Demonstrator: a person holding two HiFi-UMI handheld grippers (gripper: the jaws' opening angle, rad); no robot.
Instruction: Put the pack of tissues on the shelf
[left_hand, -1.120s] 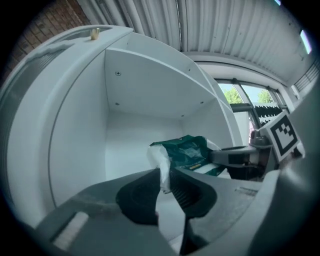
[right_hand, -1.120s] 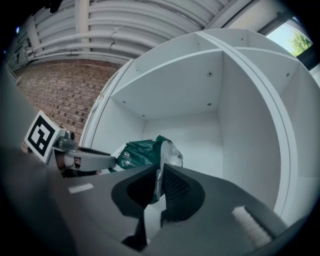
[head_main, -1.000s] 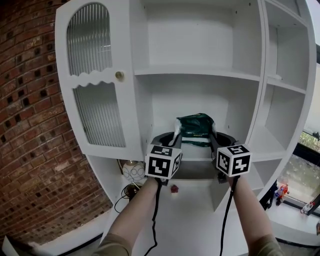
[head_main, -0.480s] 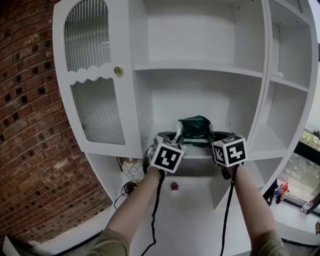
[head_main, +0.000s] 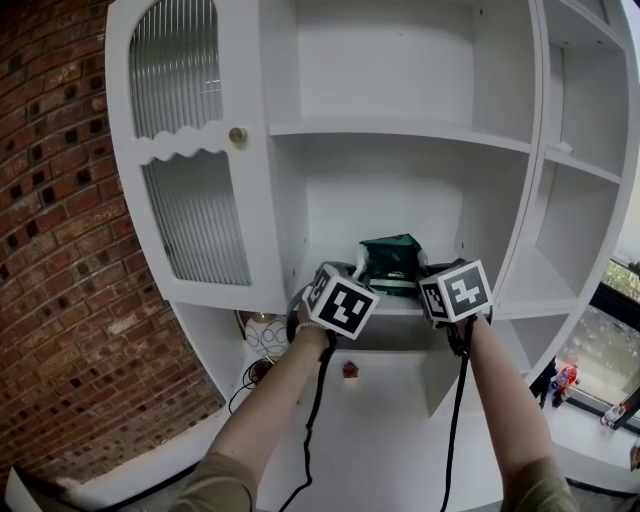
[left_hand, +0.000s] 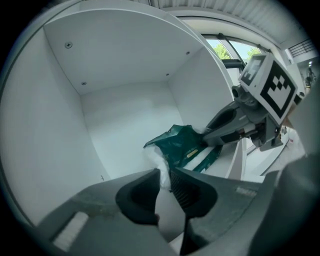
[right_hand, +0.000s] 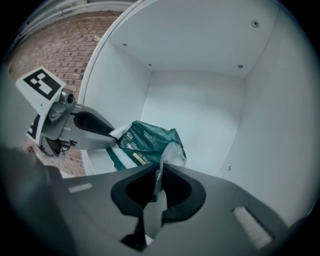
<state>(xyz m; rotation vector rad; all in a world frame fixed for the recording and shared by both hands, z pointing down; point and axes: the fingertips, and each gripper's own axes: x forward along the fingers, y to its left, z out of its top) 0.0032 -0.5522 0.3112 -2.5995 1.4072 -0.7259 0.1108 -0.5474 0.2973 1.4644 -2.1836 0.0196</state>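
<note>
One green-and-white pack of tissues (head_main: 391, 262) is in the middle bay of the white cabinet (head_main: 400, 131), between two grippers. The marker cubes (head_main: 345, 306) hide the jaws in the head view, but the gripper views show them. The left gripper (left_hand: 165, 181) is clamped on the wrapper's left end and the right gripper (right_hand: 159, 180) on its right end. At left hangs one ribbed-glass door (head_main: 195, 215) with a brass knob (head_main: 237, 135), with a brick wall (head_main: 60, 280) beyond.

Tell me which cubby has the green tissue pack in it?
The middle cubby, right of the ribbed glass door and under the top cubby. Only it holds the green tissue pack, pinched by the left claw and right claw.
</note>
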